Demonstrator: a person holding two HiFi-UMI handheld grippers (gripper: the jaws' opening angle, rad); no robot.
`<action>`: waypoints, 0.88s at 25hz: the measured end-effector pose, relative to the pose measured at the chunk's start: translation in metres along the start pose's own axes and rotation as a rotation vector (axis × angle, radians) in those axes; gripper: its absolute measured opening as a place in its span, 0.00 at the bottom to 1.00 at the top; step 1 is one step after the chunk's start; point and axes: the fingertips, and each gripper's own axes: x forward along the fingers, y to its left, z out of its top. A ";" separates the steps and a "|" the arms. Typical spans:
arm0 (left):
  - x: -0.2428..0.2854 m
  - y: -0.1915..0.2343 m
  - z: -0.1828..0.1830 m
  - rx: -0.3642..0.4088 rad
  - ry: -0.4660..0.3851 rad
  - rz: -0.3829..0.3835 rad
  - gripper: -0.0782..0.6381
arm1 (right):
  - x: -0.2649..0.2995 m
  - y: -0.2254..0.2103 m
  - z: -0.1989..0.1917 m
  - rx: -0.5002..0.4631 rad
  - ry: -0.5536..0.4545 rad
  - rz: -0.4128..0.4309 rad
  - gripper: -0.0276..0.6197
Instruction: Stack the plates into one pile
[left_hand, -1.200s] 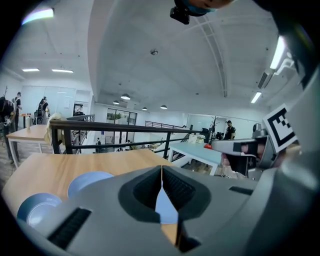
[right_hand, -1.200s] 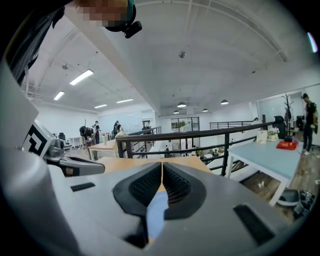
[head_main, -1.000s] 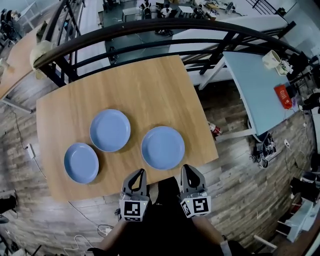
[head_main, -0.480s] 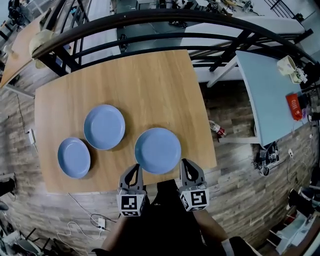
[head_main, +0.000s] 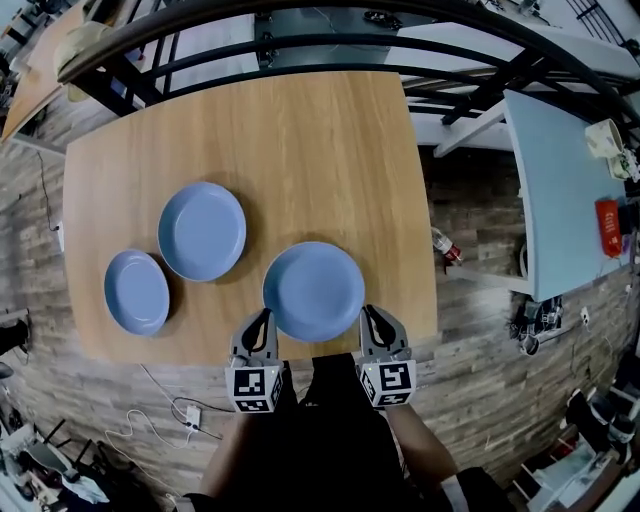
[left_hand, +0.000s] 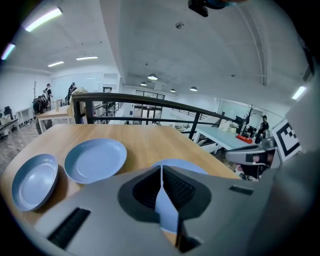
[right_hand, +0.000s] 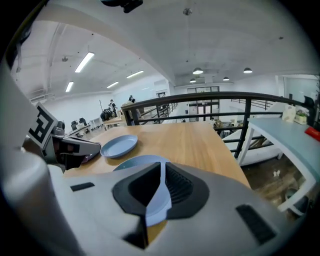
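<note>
Left gripper view: the left gripper (left_hand: 161, 169) is seen with its ribbed jaws drawn together at the tips, nothing pinched between them. In the right gripper view the right gripper (right_hand: 161, 165) is seen with jaws all but together and just starting to part; only a slit is shown, and nothing is held in it.

Print: a black-and-white square marker is carried on each gripper's cube, left cube (head_main: 252, 388) and right cube (head_main: 388, 383). No lettering can be read on them. A red item (head_main: 607, 215) is noted on the pale blue side table (head_main: 560, 190); its print is too small to read.

Plates, head view: three blue plates are laid apart on the wooden table (head_main: 300, 130), unstacked, each with its blue face bare.
- Near plate (head_main: 313, 291): close to the table's near edge, between the two grippers' tips and just ahead of them.
- Middle plate (head_main: 202, 230): further in, left of the near plate, apart from it.
- Small plate (head_main: 136, 291): leftmost, just beside the middle plate, deeper-dished as seen from the left gripper.

A dark railing (head_main: 300, 40) is seen along the table's far edge.
</note>
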 end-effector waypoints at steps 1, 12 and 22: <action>0.003 0.001 -0.005 -0.009 0.010 0.003 0.15 | 0.003 -0.001 -0.006 0.001 0.018 0.008 0.10; 0.024 0.016 -0.065 -0.090 0.144 0.047 0.26 | 0.031 -0.019 -0.056 0.013 0.160 0.040 0.22; 0.035 0.034 -0.107 -0.167 0.219 0.090 0.32 | 0.042 -0.028 -0.090 0.029 0.253 0.032 0.24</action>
